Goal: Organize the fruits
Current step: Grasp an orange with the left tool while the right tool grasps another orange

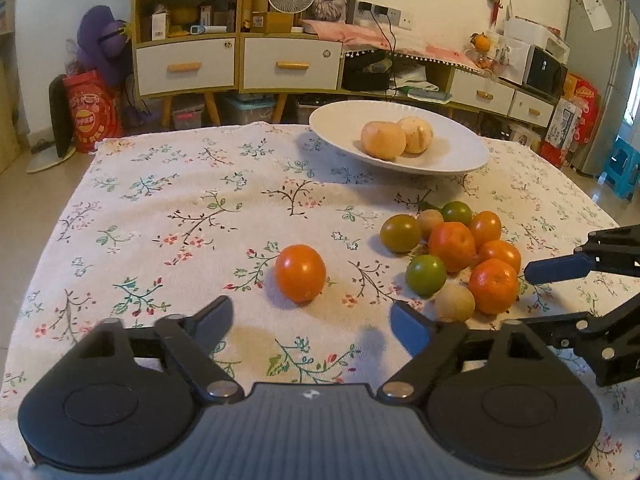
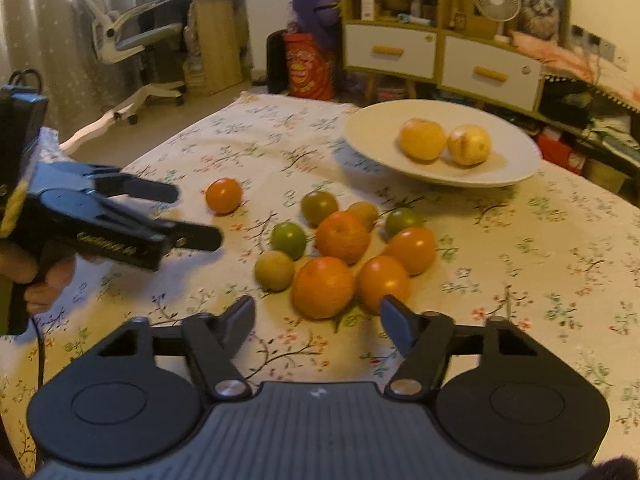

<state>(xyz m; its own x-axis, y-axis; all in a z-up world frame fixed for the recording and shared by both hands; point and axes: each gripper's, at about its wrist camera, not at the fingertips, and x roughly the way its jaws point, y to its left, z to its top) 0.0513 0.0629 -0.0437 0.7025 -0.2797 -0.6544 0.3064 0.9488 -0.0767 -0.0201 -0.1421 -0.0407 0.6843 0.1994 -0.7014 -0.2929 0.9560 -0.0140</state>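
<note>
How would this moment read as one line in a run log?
left gripper: open, near lone orange fruit | right gripper: open, at fruit pile | plate: two fruits

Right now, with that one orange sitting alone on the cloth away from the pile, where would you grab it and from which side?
Across its widest middle, coming down from the near side with the left tool. The lone orange is round, so no part is better by shape, but it sits apart with bare cloth on both flanks, leaving room for a finger on each. The pile lies well to its right.

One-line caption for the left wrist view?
Left hand-held gripper, open, faces a lone orange fruit; white plate holds two pale fruits.
</note>
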